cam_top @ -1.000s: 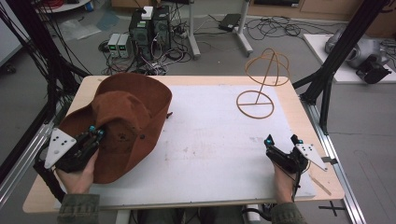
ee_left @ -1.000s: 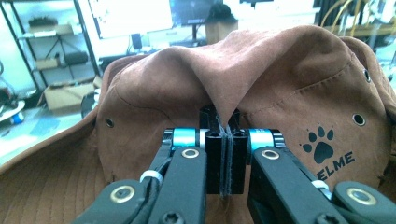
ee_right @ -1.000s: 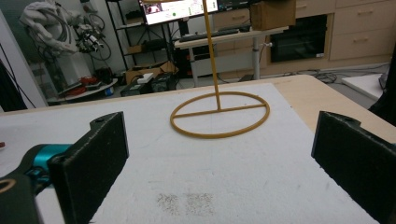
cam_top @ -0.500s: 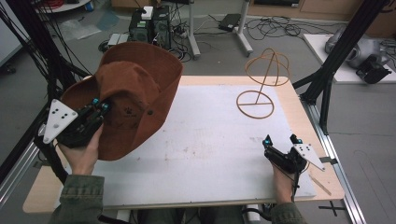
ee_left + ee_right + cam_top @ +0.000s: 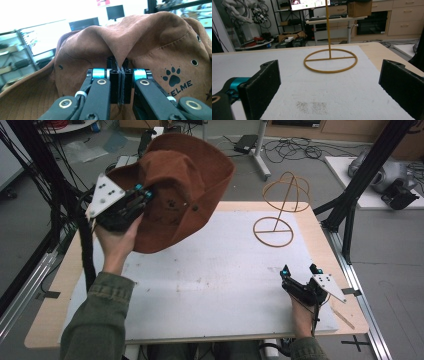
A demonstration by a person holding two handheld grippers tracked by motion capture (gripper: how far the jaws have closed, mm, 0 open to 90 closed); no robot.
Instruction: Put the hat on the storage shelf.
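Observation:
A brown wide-brimmed hat (image 5: 180, 190) with a paw-print logo hangs in the air over the table's left side. My left gripper (image 5: 142, 195) is shut on a fold of its crown. In the left gripper view the jaws pinch the brown fabric of the hat (image 5: 140, 47) between the pads (image 5: 121, 85). A yellow wire hat stand (image 5: 280, 207) is upright at the back right of the table. My right gripper (image 5: 300, 271) rests open near the front right edge, pointing at the hat stand (image 5: 330, 57), with nothing between its jaws.
The white mat (image 5: 215, 280) covers most of the wooden table (image 5: 330, 245). Black frame posts (image 5: 360, 180) rise beside the table at right and left. Cables and equipment lie on the floor beyond the far edge.
My left gripper has lifted the hat off the table and carried it up and away from the near edge. The right gripper has stayed in place.

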